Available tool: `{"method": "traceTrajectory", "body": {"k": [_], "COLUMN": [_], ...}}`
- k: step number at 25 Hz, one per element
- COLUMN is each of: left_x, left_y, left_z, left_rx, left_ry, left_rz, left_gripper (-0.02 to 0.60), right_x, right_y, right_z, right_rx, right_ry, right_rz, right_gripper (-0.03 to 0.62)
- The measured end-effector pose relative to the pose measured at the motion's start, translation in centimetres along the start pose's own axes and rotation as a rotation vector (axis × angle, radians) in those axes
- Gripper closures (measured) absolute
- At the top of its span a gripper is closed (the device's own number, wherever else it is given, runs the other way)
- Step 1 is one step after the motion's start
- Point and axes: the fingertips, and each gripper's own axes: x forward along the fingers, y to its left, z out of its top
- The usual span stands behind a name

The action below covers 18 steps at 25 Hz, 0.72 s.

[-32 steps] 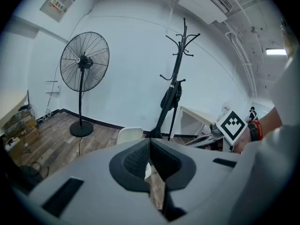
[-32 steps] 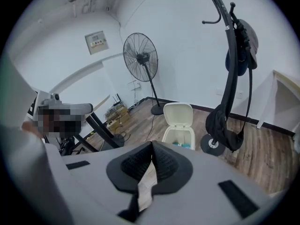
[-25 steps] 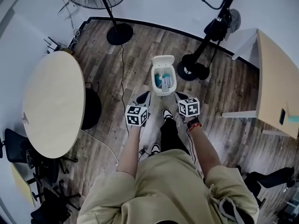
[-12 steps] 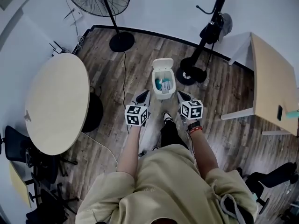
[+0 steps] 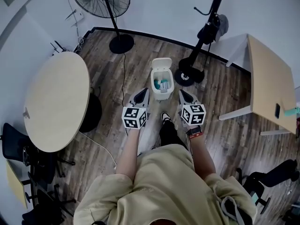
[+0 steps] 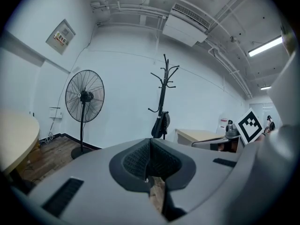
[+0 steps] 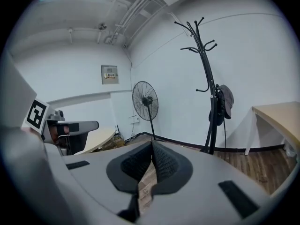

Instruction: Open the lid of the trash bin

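We're easing the left gripper (image 5: 143, 92) and right gripper (image 5: 182, 93) back from the trash bin (image 5: 161, 95), both clenched on nothing (lid (image 5: 162, 63) already up), so the job looks done.

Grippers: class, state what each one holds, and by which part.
Nothing. The left gripper and right gripper are both shut and empty, apart from the trash bin.

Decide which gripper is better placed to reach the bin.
Left, marginally: the left gripper and right gripper, both shut and empty, flank the open bin, but the left tip looks slightly nearer.
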Motion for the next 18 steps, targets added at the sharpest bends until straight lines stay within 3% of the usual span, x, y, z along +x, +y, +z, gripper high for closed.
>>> {"method": "traceTrajectory", "body": {"k": [8,18], "left_x": [-2.2,-3.7], "left_y": [-1.1,-1.8], "left_z": [1.3,1.3], "left_rx": [0.007,0.046], "left_ry": [-0.076,-0.065], "left_rz": [0.032,0.052], "left_gripper": [0.558,0.558], "right_x": [-3.1,-5.1], "right_y": [1.1,1.6], "right_z": [1.6,2.3], "right_rx": [-0.039,-0.022], "right_ry": [-0.079,-0.097], "right_rz": [-0.039,-0.069], "right_gripper": [0.579,0.579]}}
